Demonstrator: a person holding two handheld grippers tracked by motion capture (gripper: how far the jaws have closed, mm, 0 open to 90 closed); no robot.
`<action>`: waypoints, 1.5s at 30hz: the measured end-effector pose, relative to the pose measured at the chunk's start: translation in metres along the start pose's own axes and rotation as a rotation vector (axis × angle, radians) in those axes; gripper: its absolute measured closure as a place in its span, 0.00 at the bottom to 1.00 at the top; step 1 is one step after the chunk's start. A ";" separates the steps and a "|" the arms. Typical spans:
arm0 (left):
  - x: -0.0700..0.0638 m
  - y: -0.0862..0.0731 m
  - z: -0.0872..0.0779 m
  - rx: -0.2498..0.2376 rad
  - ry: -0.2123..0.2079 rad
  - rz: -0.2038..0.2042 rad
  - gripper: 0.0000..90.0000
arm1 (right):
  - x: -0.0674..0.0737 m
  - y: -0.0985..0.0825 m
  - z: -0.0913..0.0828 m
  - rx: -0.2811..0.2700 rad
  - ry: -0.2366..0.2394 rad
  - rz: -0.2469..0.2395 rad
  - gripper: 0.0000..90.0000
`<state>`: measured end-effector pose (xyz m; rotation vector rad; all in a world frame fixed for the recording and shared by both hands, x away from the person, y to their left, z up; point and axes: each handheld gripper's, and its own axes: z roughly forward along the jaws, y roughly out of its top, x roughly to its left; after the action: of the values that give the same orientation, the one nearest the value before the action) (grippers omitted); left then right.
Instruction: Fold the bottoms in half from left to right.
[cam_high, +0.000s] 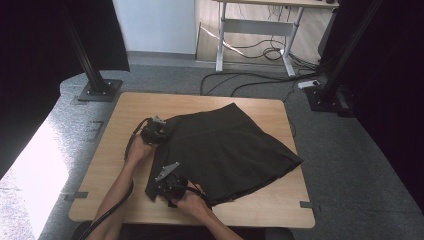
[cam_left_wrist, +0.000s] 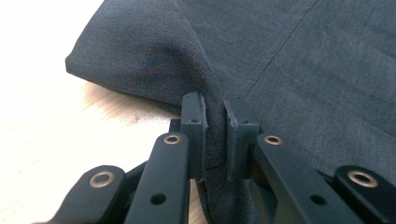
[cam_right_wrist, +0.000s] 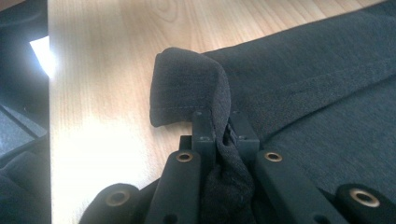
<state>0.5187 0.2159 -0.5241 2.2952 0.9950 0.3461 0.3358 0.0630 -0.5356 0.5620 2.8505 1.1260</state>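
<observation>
A dark grey pleated skirt (cam_high: 227, 150) lies flat on the wooden counter (cam_high: 125, 145), filling the centre and right of the high view, its waistband toward the upper middle and its flared hem running down to the lower right. Both grips sit on its left edge. The left hand-held gripper (cam_high: 156, 131), at centre left of the frame, is clenched on a pinched-up fold of that edge; in the left gripper view the cloth (cam_left_wrist: 215, 135) stands squeezed between the two pads. The right hand-held gripper (cam_high: 167, 186), lower in the frame near the counter's near edge, grasps the skirt's lower left corner, which curls over its jaws (cam_right_wrist: 189, 86). The garment stretches away to the right of both grippers, so any fold or lift would likely travel rightward across it. Bare counter lies to the left; beyond are grey carpet (cam_high: 165, 80), cables and a desk frame (cam_high: 255, 30).
</observation>
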 end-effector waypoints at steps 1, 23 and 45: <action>0.001 -0.001 -0.002 -0.002 -0.002 0.002 0.89 | 0.002 0.001 0.001 -0.001 0.002 -0.005 0.93; 0.046 -0.055 -0.148 -0.028 0.101 -0.008 0.89 | 0.049 0.075 0.000 -0.151 0.256 -0.106 0.93; 0.017 0.060 -0.130 -0.201 0.160 -0.067 0.95 | -0.044 0.036 -0.157 -0.351 -0.040 0.054 0.94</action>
<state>0.5049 0.2519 -0.3849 2.0737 1.0622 0.5814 0.3642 -0.0301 -0.4005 0.6299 2.5299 1.5572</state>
